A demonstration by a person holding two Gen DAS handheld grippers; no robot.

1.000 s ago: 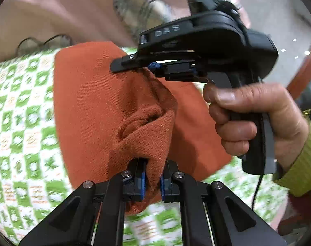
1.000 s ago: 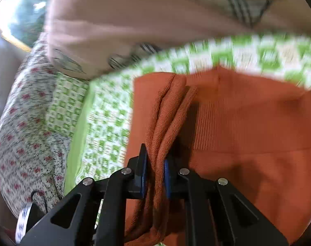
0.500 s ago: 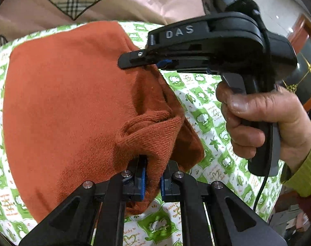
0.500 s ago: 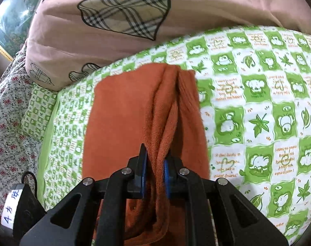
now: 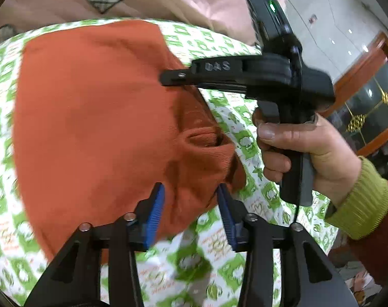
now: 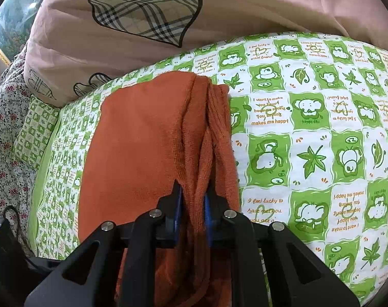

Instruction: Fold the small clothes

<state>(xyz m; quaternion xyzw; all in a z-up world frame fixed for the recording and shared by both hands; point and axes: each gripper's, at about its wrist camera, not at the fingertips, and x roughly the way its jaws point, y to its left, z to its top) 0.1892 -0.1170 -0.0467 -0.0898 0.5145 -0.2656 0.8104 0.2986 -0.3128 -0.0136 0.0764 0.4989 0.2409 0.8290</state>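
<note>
An orange knit garment (image 5: pixel 91 117) lies folded on a green-and-white patterned sheet (image 5: pixel 188 263). My left gripper (image 5: pixel 191 212) is open, its blue pads (image 5: pixel 155 209) spread either side of the garment's bunched edge, which rests loose between them. My right gripper (image 5: pixel 168 79), held by a hand, shows in the left wrist view at the garment's far right edge. In the right wrist view the right gripper (image 6: pixel 194 209) is shut on a bunched fold of the orange garment (image 6: pixel 147 148), which stretches away ahead of it.
A pink quilt with plaid hearts (image 6: pixel 147 20) is piled along the far edge of the sheet (image 6: pixel 309 128). A floral cloth (image 6: pixel 4 138) lies to the left. A wooden cabinet (image 5: pixel 368 97) stands at the right beyond the bed.
My left gripper has opened and let go of the garment's edge. The garment has come down flatter onto the sheet. My right gripper stays shut on its fold.
</note>
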